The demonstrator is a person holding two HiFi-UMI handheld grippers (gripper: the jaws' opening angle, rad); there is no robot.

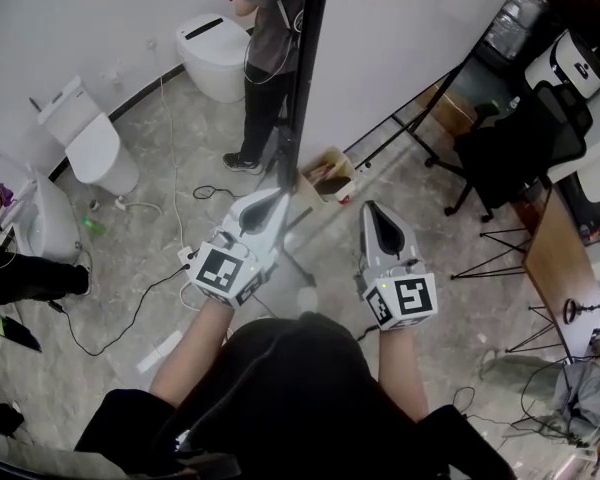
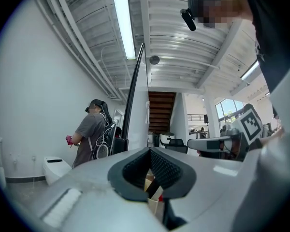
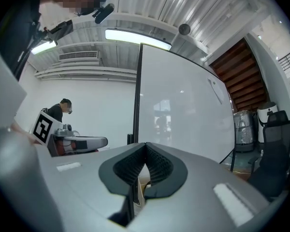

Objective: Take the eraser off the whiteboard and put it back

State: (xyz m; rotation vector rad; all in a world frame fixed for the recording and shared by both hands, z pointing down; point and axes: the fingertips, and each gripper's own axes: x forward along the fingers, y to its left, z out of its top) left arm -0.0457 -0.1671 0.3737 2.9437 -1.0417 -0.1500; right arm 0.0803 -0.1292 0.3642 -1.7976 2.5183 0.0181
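You hold both grippers level and side by side in front of you, facing the whiteboard (image 1: 400, 48), which stands upright on its frame straight ahead. The left gripper (image 1: 278, 200) is pressed together: its own view shows the ribbed pads meeting at the tips with nothing between them. It lines up with the board's dark side edge (image 2: 135, 105). The right gripper (image 1: 372, 208) is likewise closed tip to tip and empty in its view, and it faces the broad white face of the board (image 3: 183, 105). Neither gripper touches the board. The eraser cannot be made out in any view. A thin slanted mark high on the board face is too small to identify. An open cardboard box (image 1: 327, 173) sits on the floor at the foot of the board, just beyond the left gripper. Another person (image 1: 265, 58) stands behind the board beside a white toilet (image 1: 215, 53). A black office chair (image 1: 515, 143) stands well off to your right.
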